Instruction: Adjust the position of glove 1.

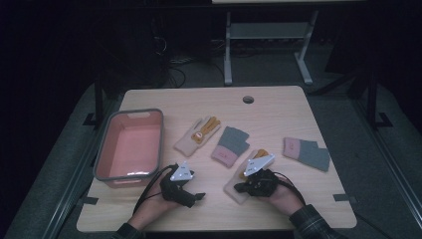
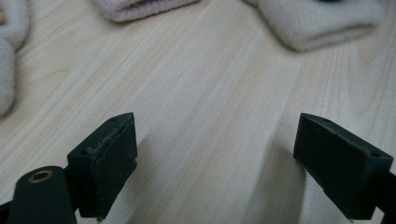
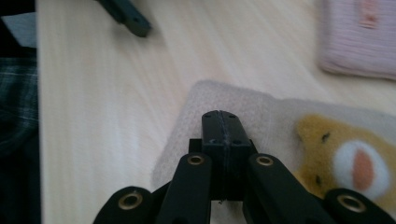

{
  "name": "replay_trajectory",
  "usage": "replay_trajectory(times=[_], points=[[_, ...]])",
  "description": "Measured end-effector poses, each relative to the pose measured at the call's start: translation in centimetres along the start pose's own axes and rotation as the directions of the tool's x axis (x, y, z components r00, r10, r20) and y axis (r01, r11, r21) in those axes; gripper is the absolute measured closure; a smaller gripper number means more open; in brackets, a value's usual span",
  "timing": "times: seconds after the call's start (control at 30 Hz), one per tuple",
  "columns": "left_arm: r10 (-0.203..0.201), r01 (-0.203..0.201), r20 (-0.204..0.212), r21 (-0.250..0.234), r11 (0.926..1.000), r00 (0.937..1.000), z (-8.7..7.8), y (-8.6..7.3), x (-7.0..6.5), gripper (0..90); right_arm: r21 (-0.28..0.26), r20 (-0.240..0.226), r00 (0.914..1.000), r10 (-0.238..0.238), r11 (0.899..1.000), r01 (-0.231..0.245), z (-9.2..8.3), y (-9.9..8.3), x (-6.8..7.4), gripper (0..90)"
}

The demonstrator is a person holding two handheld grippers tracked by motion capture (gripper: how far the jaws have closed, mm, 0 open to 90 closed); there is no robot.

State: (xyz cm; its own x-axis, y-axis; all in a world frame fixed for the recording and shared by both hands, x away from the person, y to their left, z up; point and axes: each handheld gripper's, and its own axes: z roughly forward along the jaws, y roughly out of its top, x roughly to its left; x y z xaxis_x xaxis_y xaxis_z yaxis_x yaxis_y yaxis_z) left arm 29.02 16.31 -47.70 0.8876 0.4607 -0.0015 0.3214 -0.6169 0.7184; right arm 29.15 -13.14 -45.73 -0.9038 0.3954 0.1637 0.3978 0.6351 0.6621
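Cream fleece glove with a bear face [image 3: 327, 154] lies on the wooden counter [image 1: 278, 107] at roughly 5 o'clock from centre in the high view, under the right tongs [image 3: 220, 119]. Its twin [image 1: 197, 135] sits near the middle; grey-and-pink gloves lie at 6 o'clock of centre [image 1: 230, 145] and at 3 o'clock [image 1: 306, 153]. Pink bin [image 1: 130, 145] stands at 9 o'clock.

Right tongs: jaws pressed fully together, tip over the glove's ribbed cuff. From the right gripper view, no fabric shows between the pads; possibly a thin fold is pinched beneath the tip, hidden from the camera, so I cannot confirm a hold.

Left tongs [image 2: 215, 154]: jaws wide apart, nothing between them, hovering just above bare wood, with the cream cuff and a pink cuff ahead.

Risks, as judged:
- If the closed right tongs merely rest on the cuff, a lift would leave the glove behind; cause, jaws shut before taking in cloth.
- Dragging the closed tip sideways could bunch the fleece and push it toward the counter's near edge.
- Both tools are near; the trailing cables could snag.
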Motion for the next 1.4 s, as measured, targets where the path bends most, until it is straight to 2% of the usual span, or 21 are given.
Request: replay_trajectory(times=[0.2, 0.37, 0.43, 0.57, 0.7, 0.83, 0.9, 1.0, 1.17, 1.23, 1.33, 1.4], points=[[-0.003, 0.003, 0.000, -0.002, 1.0000, 1.0000, 0.0, 0.0, 0.0, 12.8, 0.010, -0.036, 0.9980, -0.051, 0.999, 0.052, 1.0, 0.7, 1.3, 90.0], [-0.004, 0.004, -0.001, -0.002, 1.0000, 1.0000, 0.0, 0.0, 0.0, 12.7, -0.004, -0.041, 0.9977, -0.053, 0.999, 0.053, 0.7, 0.8, 1.3, 87.3], [-0.005, 0.005, 0.000, -0.002, 1.0000, 1.0000, 0.0, 0.0, -0.1, 12.7, -0.013, -0.020, 0.9982, -0.057, 0.998, 0.057, 0.2, 1.1, 1.2, 85.6], [-0.008, 0.008, 0.000, -0.002, 1.0000, 1.0000, 0.0, 0.0, -0.1, 12.7, -0.041, 0.021, 0.9992, -0.034, 0.999, 0.035, -0.8, 1.9, 0.3, 80.8], [-0.004, 0.004, 0.001, 0.000, 1.0000, 1.0000, 0.0, 0.0, 0.0, 12.7, -0.047, 0.049, 0.9987, -0.009, 0.999, 0.011, -0.8, 2.6, -0.8, 77.2], [0.001, -0.001, -0.002, 0.002, 1.0000, 1.0000, 0.0, 0.0, 0.0, 12.7, -0.022, 0.071, 0.9975, -0.006, 1.000, 0.008, 0.1, 3.4, -1.3, 74.2], [0.000, 0.000, -0.001, 0.002, 1.0000, 1.0000, 0.0, 0.0, 0.0, 12.7, -0.001, 0.089, 0.9957, -0.026, 1.000, 0.026, 0.8, 3.7, -1.5, 72.9], [-0.002, 0.002, 0.000, 0.003, 1.0000, 1.0000, 0.0, 0.0, 0.0, 12.8, 0.031, 0.109, 0.9936, -0.028, 0.999, 0.025, 1.7, 4.0, -1.6, 70.5], [0.001, -0.001, 0.003, 0.004, 1.0000, 1.0000, -0.1, -0.1, -0.1, 12.7, 0.068, 0.133, 0.9905, -0.034, 0.997, 0.025, 2.0, 3.9, -1.9, 68.0], [0.001, -0.001, 0.003, 0.004, 1.0000, 1.0000, -0.1, -0.1, -0.1, 12.8, 0.067, 0.126, 0.9920, -0.010, 0.998, 0.001, 1.9, 3.9, -2.0, 68.0], [0.001, -0.001, 0.003, 0.004, 1.0000, 1.0000, -0.1, -0.1, -0.1, 12.8, 0.109, 0.133, 0.9910, -0.014, 0.994, 0.000, 2.4, 3.6, -2.2, 68.3], [0.000, 0.000, 0.003, 0.004, 1.0000, 1.0000, -0.1, -0.1, -0.1, 12.8, 0.110, 0.128, 0.9916, -0.014, 0.994, -0.001, 2.5, 3.6, -2.2, 70.1]])
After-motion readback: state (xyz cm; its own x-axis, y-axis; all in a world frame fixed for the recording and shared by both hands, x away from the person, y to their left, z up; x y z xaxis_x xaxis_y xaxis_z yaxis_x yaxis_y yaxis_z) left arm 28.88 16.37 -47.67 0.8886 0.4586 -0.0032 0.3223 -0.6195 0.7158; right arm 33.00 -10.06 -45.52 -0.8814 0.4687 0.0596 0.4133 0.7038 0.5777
